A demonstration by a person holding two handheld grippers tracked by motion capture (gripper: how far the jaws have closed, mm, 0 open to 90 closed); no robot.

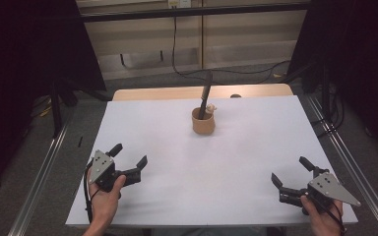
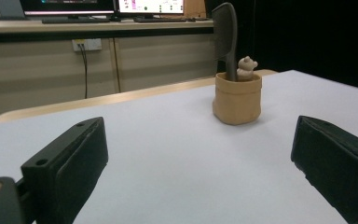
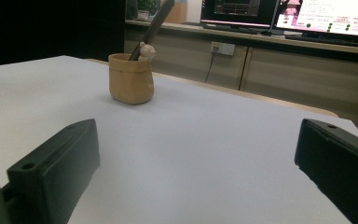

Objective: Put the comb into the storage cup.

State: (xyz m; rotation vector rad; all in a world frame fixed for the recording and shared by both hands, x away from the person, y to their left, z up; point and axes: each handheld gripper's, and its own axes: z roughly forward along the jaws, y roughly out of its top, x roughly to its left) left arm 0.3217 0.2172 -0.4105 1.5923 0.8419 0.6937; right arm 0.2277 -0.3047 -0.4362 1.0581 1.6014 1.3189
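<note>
Tan pot [image 1: 203,122] stands upright on white worktop [image 1: 177,147], far-centre, holding a dark tool [image 1: 205,93] and a small bear figure [image 1: 211,107]. Left claw [image 1: 129,158] and right claw [image 1: 290,173], both wide open and empty, sit well short of the pot. No readable writing.

Each hand carries a black two-jaw gripper, the left gripper [image 1: 129,156] and the right gripper [image 1: 289,171], with a screwed grey three-cornered plate on top. The jaws are blocky black pads with small holes. A black cable trails from each, and the forearms are bare of sleeves.

Grey floor [image 1: 142,83], beige cabinets [image 1: 152,34], lit monitors [image 3: 326,16]
</note>
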